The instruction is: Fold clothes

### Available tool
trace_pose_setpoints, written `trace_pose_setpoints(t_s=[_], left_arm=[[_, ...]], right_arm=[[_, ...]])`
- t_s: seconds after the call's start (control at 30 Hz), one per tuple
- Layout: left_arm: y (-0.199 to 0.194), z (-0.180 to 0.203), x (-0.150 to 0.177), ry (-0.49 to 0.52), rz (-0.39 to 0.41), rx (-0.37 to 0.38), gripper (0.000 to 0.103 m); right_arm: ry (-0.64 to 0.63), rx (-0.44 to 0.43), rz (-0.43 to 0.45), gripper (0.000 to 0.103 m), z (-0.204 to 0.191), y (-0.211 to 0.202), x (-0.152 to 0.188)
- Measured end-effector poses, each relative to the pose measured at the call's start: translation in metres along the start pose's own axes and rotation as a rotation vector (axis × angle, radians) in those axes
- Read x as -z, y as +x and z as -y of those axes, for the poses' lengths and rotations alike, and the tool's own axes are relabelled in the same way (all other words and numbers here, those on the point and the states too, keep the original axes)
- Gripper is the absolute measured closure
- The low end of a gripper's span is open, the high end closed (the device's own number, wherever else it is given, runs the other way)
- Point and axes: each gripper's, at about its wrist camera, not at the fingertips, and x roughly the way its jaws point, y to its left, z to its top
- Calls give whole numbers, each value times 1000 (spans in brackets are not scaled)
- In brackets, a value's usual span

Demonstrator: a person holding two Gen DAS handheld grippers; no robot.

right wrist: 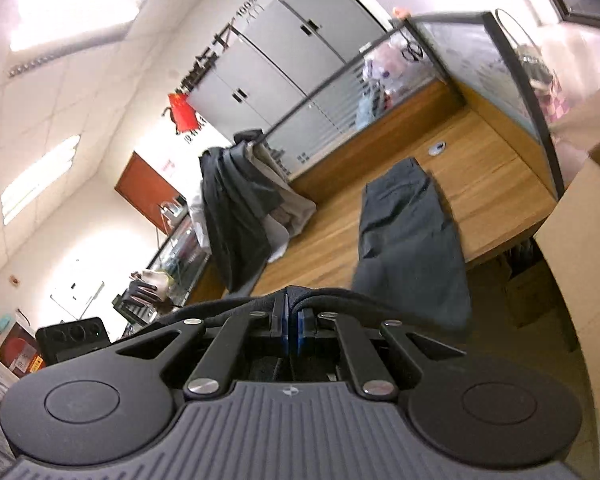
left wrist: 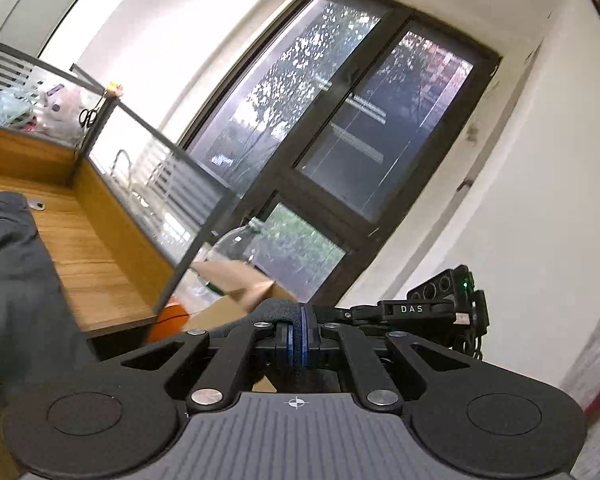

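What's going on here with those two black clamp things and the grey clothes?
A person is folding clothes with a handheld gripper in each hand. Both the left gripper and the right gripper are shut on dark grey fabric, which looks like one end of the grey trousers lying across the wooden desk and trailing off its near edge. More clothes hang over the desk's divider, not yet folded.
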Motion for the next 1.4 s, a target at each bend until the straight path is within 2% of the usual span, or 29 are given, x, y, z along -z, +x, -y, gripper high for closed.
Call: trace_pose_setpoints(t_s=[0.13, 0.3, 0.5, 0.67, 0.93, 1.13, 1.4], left_arm=[[-1, 10, 11, 0, 30, -23, 97], [-3, -4, 7, -93, 78, -83, 97], [-10, -35, -17, -148, 128, -167, 97], [-2, -74, -43, -176, 137, -237, 97], [25, -182, -93, -282, 125, -338, 97], [57, -290, -127, -389, 67, -389, 97], [104, -413, -166, -512, -11, -427, 97]], right_arm=[[-10, 3, 13, 99, -9, -10, -1], [7, 1, 15, 99, -10, 8, -8], [11, -24, 13, 99, -8, 53, -37], [1, -24, -3, 99, -3, 109, -70], [36, 12, -49, 99, 31, 234, -129], [111, 76, -88, 99, 78, 327, -160], [189, 158, -105, 99, 136, 440, -208]])
